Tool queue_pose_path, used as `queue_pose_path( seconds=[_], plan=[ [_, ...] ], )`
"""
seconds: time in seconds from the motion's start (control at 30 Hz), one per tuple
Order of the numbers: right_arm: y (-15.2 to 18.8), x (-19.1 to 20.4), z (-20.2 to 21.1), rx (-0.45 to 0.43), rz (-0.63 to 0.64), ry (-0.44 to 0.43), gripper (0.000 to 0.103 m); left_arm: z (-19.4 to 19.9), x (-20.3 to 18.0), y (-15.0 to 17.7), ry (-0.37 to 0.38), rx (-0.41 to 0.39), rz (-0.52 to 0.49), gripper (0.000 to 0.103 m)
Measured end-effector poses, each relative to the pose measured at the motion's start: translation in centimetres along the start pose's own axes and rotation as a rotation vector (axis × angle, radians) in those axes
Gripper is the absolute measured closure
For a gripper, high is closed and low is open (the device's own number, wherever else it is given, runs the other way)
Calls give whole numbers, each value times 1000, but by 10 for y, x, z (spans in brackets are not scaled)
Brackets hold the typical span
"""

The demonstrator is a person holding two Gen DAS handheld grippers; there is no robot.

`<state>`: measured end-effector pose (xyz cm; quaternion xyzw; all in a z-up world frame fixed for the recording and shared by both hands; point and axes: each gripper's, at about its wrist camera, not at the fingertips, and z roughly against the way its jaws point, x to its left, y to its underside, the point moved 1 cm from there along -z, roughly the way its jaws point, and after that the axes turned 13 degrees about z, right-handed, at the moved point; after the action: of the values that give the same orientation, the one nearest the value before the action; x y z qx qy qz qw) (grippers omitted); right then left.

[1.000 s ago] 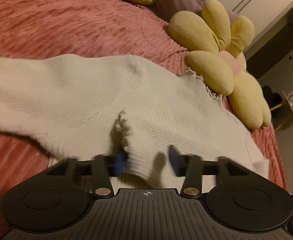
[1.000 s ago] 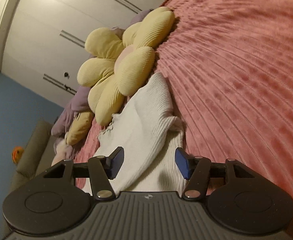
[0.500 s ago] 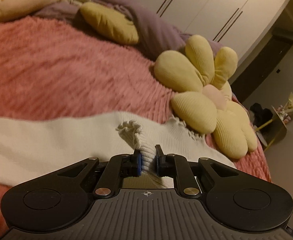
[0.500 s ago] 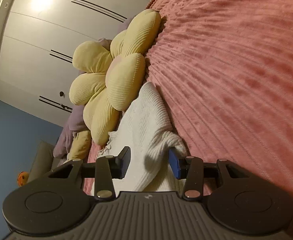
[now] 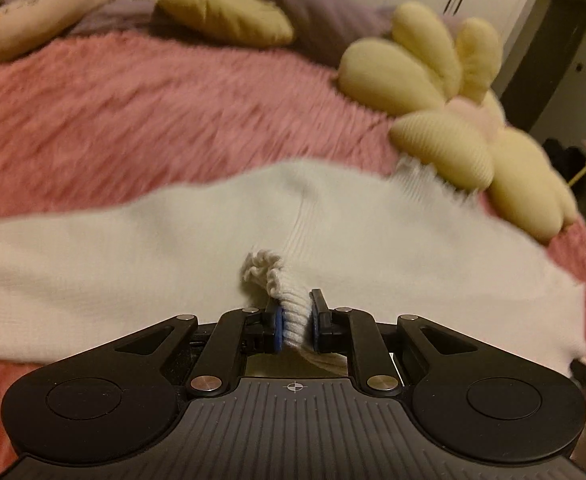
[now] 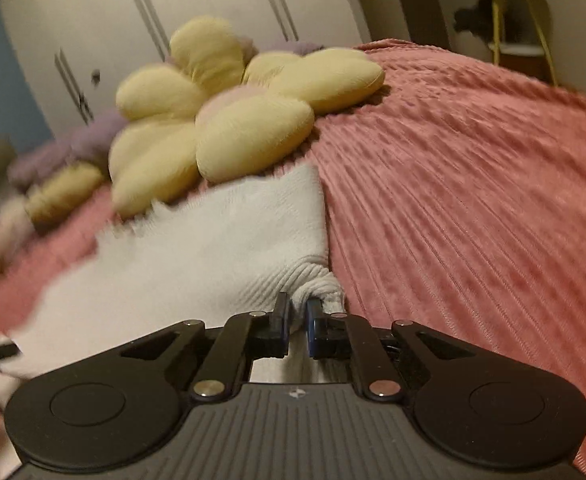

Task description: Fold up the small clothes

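At the bottom of the left wrist view, the left gripper pinches a ruffled ribbed cuff of the white knit garment between its blue-padded fingers, the frilled edge sticking out toward 11 o'clock. At the bottom of the right wrist view, the right gripper has just closed its fingers and now nips a bunched corner of the same white knit garment, with only a thin fold of cloth between the pads. The garment lies spread across the pink ribbed bedspread, reaching from 9 o'clock to 3 o'clock in the left wrist view. Beyond it, a yellow flower-shaped cushion sits at 2 o'clock, touching the garment's frilled far edge. Farther back lie a yellow pillow and a purple blanket, with white wardrobe doors behind them. Both views are blurred.
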<state>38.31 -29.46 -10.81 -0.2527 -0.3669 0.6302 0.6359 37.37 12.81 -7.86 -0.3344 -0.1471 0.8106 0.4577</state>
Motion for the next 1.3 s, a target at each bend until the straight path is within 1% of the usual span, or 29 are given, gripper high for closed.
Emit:
queue_pose_path(
  seconds=[0.07,0.13,0.17,0.23,0.3,0.33,0.37,0.4,0.43,0.47,0.5,0.53,0.6,0.73,0.77,0.8,0.83,0.9,0.97,1.03,1.1,1.13,1.17,1.2,1.23,1.3],
  plan=[
    [-1,4,-2,14,59,23,99,1,5,4,-4,-5,-5,83],
    [-2,8,-2,18,117,41,99,5,6,7,-29,-27,-23,78],
    [-1,10,-1,18,144,51,99,7,7,7,-50,-36,-25,78],
    [1,16,-2,18,202,82,99,15,11,4,-80,-55,-7,78],
    [1,23,0,25,241,106,97,27,15,-1,-91,-88,14,77],
    [0,25,2,31,245,111,96,33,16,-2,-85,-105,22,73],
    [-1,25,8,33,227,108,93,40,16,-4,-75,-124,28,64],
    [-2,24,14,30,202,106,84,46,15,-3,-65,-140,32,59],
    [-2,24,20,22,186,111,79,49,13,-2,-57,-146,30,52],
    [-3,24,28,1,172,110,68,50,8,1,-45,-144,20,47],
    [-4,25,34,-24,166,111,65,48,3,5,-34,-134,10,46],
    [-5,28,38,-45,172,115,65,44,-4,10,-23,-118,-4,44],
    [-9,44,36,-59,238,78,65,35,-16,21,-15,-89,-30,42],
    [-13,83,16,-42,386,11,67,18,-35,39,-36,-103,-81,37],
    [-14,91,9,-39,419,1,74,11,-36,42,-54,-99,-89,35],
    [-13,97,2,-30,447,5,77,6,-36,44,-78,-96,-94,34],
    [-12,100,-7,-6,472,19,77,2,-34,46,-85,-103,-100,30],
    [-5,98,-22,48,489,57,79,1,-30,47,-69,-115,-108,27],
    [0,88,-24,38,498,89,79,4,-23,45,-48,-111,-88,27],
    [0,80,-23,34,498,118,79,12,-15,42,-23,-113,-37,28],
    [-3,78,-22,32,507,155,79,23,-4,40,32,-95,26,24],
    [-3,79,-19,38,514,179,79,31,2,40,55,-100,50,14],
    [-4,80,-12,39,512,201,78,41,10,39,55,-109,76,5],
    [-4,80,-4,36,498,205,73,50,20,39,48,-123,105,5],
    [-3,78,9,22,458,176,70,60,33,39,50,-136,142,5],
    [4,74,30,4,386,86,53,76,61,37,49,-159,211,5]
  ],
)
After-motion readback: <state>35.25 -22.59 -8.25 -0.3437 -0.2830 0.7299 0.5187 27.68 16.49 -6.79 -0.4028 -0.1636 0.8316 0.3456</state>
